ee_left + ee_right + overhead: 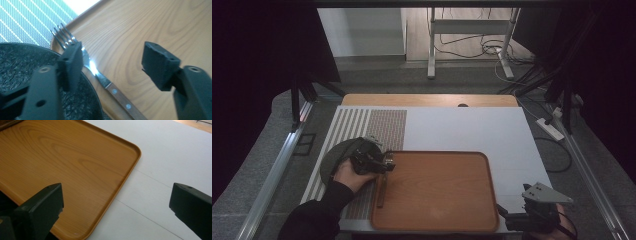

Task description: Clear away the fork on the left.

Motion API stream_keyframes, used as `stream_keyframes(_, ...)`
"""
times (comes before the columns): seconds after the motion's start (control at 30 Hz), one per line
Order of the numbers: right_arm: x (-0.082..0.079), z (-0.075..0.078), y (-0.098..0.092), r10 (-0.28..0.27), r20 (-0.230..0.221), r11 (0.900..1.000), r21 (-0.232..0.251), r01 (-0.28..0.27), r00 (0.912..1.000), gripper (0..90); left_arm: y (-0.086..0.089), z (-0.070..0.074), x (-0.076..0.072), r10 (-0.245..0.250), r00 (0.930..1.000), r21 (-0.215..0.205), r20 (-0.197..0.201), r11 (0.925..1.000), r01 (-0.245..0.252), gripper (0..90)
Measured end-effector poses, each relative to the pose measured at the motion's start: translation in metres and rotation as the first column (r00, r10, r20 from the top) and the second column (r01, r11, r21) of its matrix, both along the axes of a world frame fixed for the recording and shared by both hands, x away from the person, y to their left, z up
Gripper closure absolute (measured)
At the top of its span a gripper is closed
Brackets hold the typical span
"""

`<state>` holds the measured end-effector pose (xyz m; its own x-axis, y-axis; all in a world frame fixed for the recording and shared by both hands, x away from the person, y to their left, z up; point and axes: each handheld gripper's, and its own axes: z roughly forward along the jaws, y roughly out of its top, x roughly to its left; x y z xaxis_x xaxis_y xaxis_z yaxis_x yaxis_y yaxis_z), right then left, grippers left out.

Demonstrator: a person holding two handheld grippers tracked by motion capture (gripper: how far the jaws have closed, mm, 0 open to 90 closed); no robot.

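Observation:
A fork (pixel 100 77) with a riveted wooden handle lies along the left rim of the wooden tray (pixel 489 190), tines pointing away. My left gripper (pixel 113 62) hovers just above the fork with its jaws apart, and neither pad touches it. From above, the left gripper (pixel 387 162) sits at the tray's far left corner, the fork handle (pixel 382 192) stretching back toward the person. A dark round plate (pixel 25 62) lies just left of the fork. My right gripper (pixel 117 202) stands open and holds nothing at the tray's (pixel 62 157) near right corner.
A striped and woven placemat (pixel 352 125) lies under the dark plate (pixel 334 155) on the left. White board (pixel 472 130) covers the table behind and right of the tray. The right gripper (pixel 507 217) is near the table's front edge. Cables and desk legs stand on the floor beyond.

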<state>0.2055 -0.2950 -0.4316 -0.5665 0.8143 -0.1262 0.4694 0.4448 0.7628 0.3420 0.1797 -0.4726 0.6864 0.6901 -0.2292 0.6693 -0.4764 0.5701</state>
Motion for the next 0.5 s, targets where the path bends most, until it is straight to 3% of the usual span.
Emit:
stream_keyframes(0.07,0.000,0.000,0.000,0.000,0.000,1.000,-0.001,0.000,1.0000,0.0,0.004,0.001,-0.002,0.008,1.0000,-0.026,-0.006,0.9996,-0.008,23.4)
stream_keyframes(0.2,0.000,0.000,0.000,0.000,0.001,1.000,0.000,0.000,1.0000,0.0,0.008,0.001,-0.007,-0.020,0.9998,-0.002,0.010,0.9998,0.020,10.1)
stream_keyframes(0.33,0.000,0.000,0.000,0.000,0.000,1.000,0.001,0.000,1.0000,0.0,0.013,0.002,-0.012,-0.024,0.9997,-0.041,0.008,0.9989,0.024,5.5)
stream_keyframes(0.5,0.000,0.000,0.000,0.000,0.000,1.000,0.001,0.000,1.0000,0.0,0.016,0.004,-0.021,-0.027,0.9969,-0.041,0.075,0.9987,0.030,0.0)
